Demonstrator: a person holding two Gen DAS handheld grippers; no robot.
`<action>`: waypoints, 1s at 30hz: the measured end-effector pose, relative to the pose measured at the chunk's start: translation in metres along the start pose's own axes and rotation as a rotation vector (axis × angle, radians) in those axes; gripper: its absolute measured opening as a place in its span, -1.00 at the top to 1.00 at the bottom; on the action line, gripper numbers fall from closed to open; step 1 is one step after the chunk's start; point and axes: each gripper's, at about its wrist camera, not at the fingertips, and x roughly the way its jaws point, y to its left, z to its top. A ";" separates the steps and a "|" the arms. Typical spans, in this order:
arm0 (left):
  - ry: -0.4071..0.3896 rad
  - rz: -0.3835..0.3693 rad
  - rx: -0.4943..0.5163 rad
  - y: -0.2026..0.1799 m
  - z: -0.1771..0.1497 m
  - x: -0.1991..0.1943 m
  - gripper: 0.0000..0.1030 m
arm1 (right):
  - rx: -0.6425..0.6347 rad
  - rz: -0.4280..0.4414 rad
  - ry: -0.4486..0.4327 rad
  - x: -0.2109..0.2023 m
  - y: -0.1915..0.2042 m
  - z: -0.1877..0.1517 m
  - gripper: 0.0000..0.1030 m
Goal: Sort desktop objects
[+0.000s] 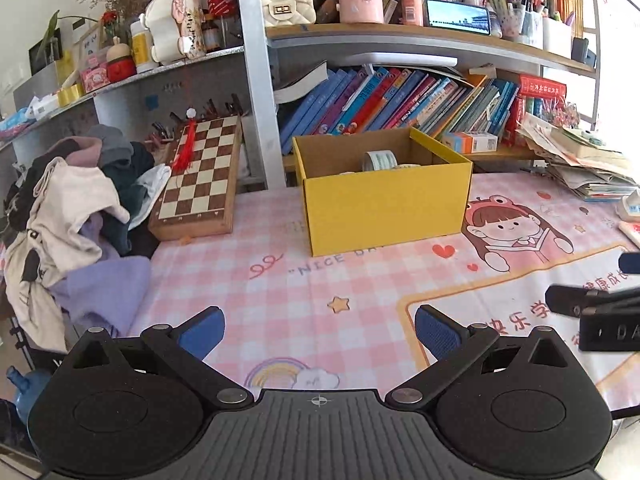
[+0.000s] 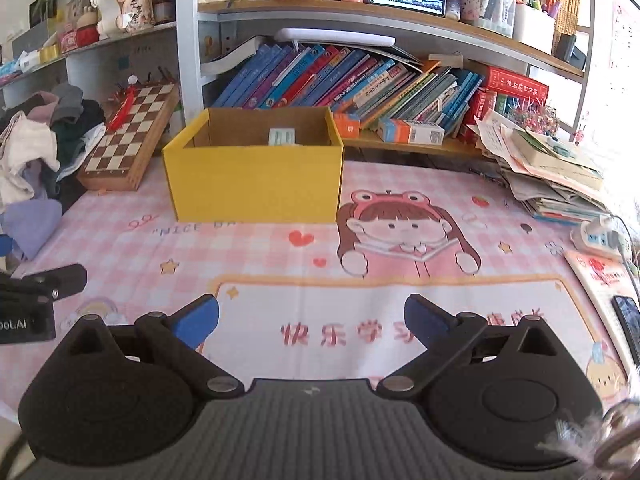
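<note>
A yellow cardboard box (image 1: pixel 384 196) stands open-topped on the pink checked desk mat (image 1: pixel 280 292), in front of the bookshelf. Inside it I see a roll of tape (image 1: pixel 379 159) and other small items. In the right wrist view the same box (image 2: pixel 256 176) holds the tape roll (image 2: pixel 281 136). My left gripper (image 1: pixel 320 330) hovers open over the mat, nothing between its blue pads. My right gripper (image 2: pixel 312 318) is also open and empty, above the printed panel of the mat. Each gripper's black body shows at the side edge of the other's view.
A folded chessboard (image 1: pixel 200 176) leans left of the box beside a heap of clothes (image 1: pixel 68 208). Stacked papers and books (image 2: pixel 552 168), a power strip (image 2: pixel 600 236), a red-and-white booklet (image 2: pixel 600 280) and a phone (image 2: pixel 628 320) crowd the right side. Shelves of books rise behind.
</note>
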 end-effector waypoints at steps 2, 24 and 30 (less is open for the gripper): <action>0.003 -0.008 -0.010 0.001 -0.003 -0.006 -0.99 | 0.000 -0.013 0.003 -0.006 0.002 -0.007 -0.97; 0.072 -0.014 -0.022 0.004 -0.036 -0.027 -0.99 | 0.037 0.000 0.071 -0.033 0.019 -0.044 -1.00; 0.079 -0.002 -0.023 0.005 -0.036 -0.027 -0.99 | 0.035 0.006 0.079 -0.030 0.020 -0.044 -1.00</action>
